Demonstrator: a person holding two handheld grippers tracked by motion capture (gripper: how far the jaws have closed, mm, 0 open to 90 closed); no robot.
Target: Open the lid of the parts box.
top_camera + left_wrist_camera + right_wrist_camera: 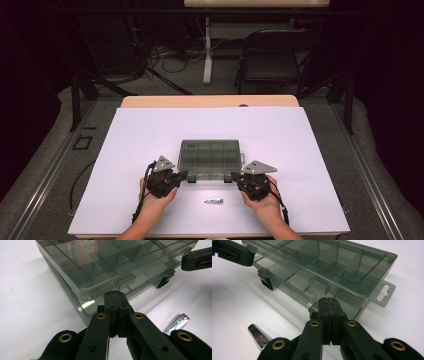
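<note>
Smoky clear plastic box [210, 159] is sitting mid-counter [300, 150] on the white sheet, lid down, dividers showing through the top. Using it as the landmark.

Left gripper [183, 175] is sitting at the box's near-left corner, held in the person's left hand [156, 197]. In the left gripper view its jaws are pressed flat together, nothing between them, tips [115, 295] touching or almost touching the box's [105, 267] front edge just below the lid (can't tell whether there is real contact). A small latch tab [125, 281] is standing just beyond the tips.

Right gripper [235, 176] is mirroring that at the near-right corner, held in the right hand [265, 200]. In the right gripper view it is clenched too, empty, tips [328, 302] sitting up against the box's [329, 265] front wall. The hang tab with the slot [384, 293] is sticking out of the box's end, to the right of the tips in that view.

Each gripper view is also catching the other gripper's black jaw at the far front corner of the box: [197, 258] and [234, 253].

A small metal nail clipper [213, 201] is lying flat on the sheet just in front of the box, between the two hands and touching neither. It is showing at the edge of both gripper views: [178, 323], [258, 336].
</note>
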